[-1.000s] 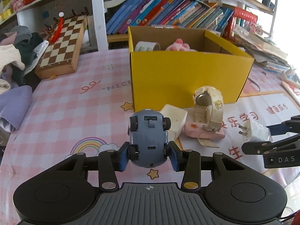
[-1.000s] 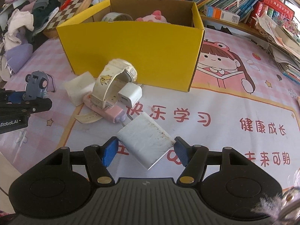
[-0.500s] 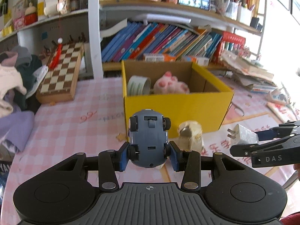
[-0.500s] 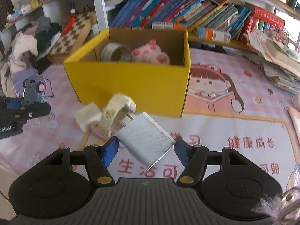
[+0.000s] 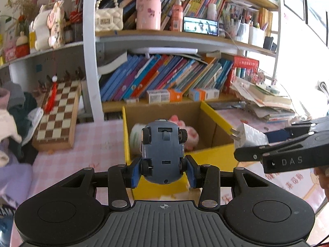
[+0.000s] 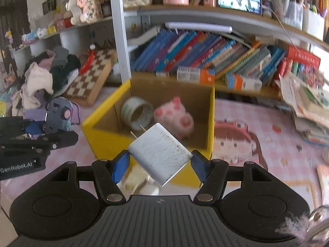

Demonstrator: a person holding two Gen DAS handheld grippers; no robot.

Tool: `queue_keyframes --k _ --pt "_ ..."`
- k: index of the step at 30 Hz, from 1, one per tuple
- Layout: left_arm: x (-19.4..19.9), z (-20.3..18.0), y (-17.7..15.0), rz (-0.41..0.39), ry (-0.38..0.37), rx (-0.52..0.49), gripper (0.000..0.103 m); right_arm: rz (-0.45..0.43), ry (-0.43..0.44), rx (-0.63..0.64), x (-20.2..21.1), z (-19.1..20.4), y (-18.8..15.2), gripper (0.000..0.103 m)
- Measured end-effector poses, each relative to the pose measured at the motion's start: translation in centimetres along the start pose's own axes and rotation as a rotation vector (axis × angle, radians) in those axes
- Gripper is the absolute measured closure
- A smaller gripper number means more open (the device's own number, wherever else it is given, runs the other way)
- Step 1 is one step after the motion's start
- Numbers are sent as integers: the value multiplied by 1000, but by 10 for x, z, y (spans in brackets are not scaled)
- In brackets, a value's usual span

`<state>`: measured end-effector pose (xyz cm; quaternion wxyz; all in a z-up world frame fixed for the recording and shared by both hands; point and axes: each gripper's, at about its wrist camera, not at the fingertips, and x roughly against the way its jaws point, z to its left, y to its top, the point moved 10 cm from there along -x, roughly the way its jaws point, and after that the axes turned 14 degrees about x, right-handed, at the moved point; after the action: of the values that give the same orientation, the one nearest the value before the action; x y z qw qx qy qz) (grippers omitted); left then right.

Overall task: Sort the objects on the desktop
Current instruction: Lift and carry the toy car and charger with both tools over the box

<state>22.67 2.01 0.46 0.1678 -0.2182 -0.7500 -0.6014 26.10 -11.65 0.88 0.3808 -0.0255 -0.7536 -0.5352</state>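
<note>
1. The left gripper (image 5: 163, 169) is clamped on a blue-grey toy car (image 5: 162, 151), its blue pads pressed against the car's sides near the rear wheels. The car is turned underside up, nose pointing away, so all four wheels and the chassis face the camera.
2. The right gripper (image 6: 160, 163) holds a white charger plug (image 6: 160, 154) by two opposite corners, the jaws set fairly wide around it. The plug sits diamond-wise, its two metal prongs pointing away toward the box.
3. Both loads hang in the air in front of the yellow cardboard box (image 5: 218, 156), which stands open-topped on the pink checked tablecloth (image 5: 96, 142).
4. Inside the box lie a roll of tape (image 6: 137, 115), on its side toward the left, and a pink plush pig (image 6: 174, 117) just beside it on the right.
5. From the left wrist view the car overlaps the box's near wall and the tape behind it; the right gripper and its plug sit at the box's right corner.
6. From the right wrist view the left gripper is off to the left of the box, well apart from the plug.
7. Below the plug something pale rests on the table by the box's front wall, too blurred to name.
8. Behind the box a shelf of slanting books (image 6: 205, 53) runs along the wall, and a folded chessboard (image 5: 58, 111) rests to the left.
</note>
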Motion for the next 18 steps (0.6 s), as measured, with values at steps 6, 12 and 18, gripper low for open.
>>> queue_keyframes --k 6,12,18 --pt "-19 -6 20 -15 4 -27 61 -34 5 47 -18 -15 27 40" --pt "-43 -10 30 -1 20 -44 61 -38 20 95 -41 -27 41 40" --pt "-69 -13 31 43 42 -78 61 -18 44 173 -71 -33 47 40"
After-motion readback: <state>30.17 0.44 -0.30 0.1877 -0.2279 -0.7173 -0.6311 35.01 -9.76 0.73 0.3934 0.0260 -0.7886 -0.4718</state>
